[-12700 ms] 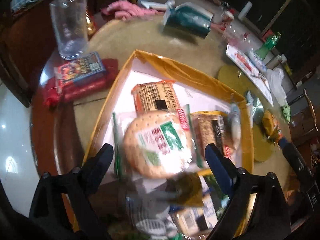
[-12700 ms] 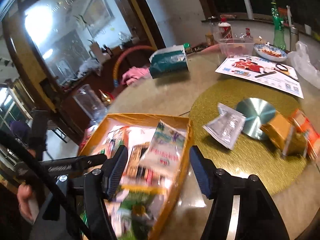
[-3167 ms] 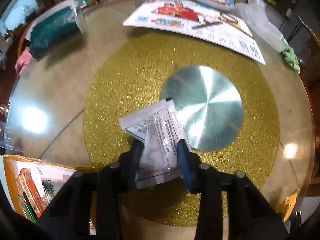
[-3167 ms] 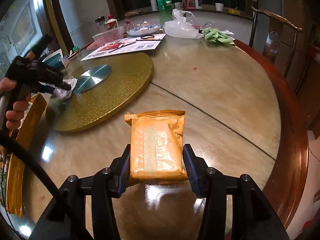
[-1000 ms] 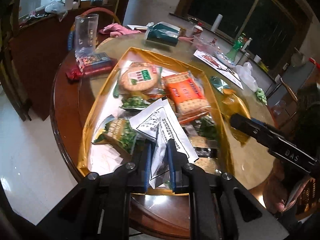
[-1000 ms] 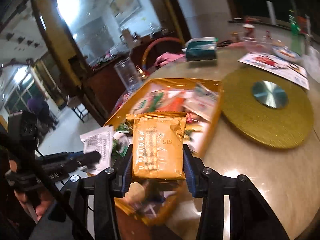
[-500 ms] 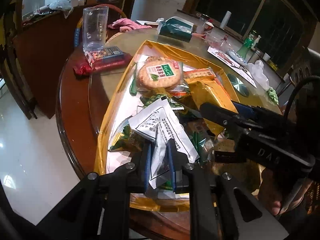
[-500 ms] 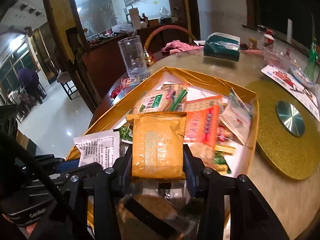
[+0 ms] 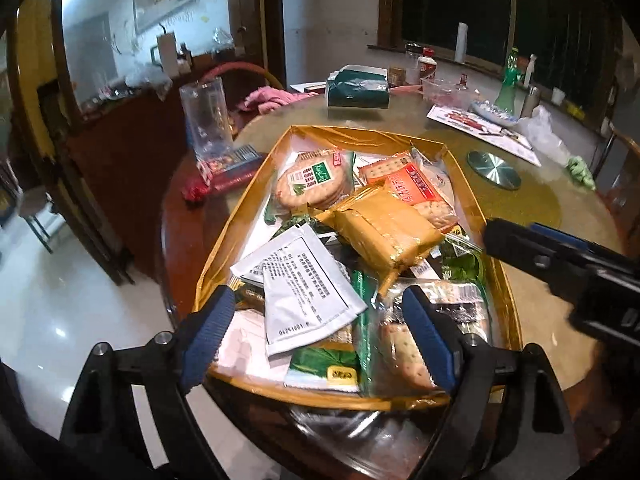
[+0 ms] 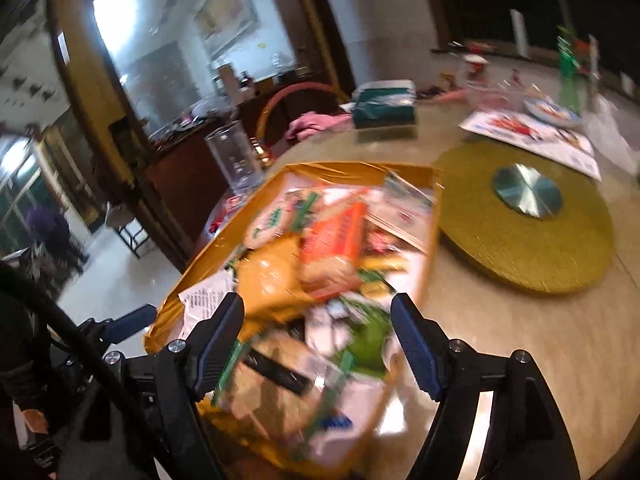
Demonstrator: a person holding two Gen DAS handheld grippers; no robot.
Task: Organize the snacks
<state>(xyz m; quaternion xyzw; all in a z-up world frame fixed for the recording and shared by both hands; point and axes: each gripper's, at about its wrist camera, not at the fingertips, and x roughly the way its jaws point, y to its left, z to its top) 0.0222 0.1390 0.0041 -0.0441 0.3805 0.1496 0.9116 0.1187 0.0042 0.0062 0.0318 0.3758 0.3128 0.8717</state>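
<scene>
Dim dining room: both the left gripper (image 9: 318,336) and right gripper (image 10: 318,344) are opening, empty, above the tray (image 9: 362,136); the gold packet (image 9: 384,236) just ahead, perched on the heap, could slide off.

R gripper (image 10: 316,322) jaws opening over blurred snack tray (image 10: 430,236), nothing gripped.

Round table (image 9: 400,120) bears a gold tray (image 9: 360,138); a gold turntable (image 10: 520,256); a clear cup (image 9: 206,116); a green box (image 9: 358,90).
</scene>
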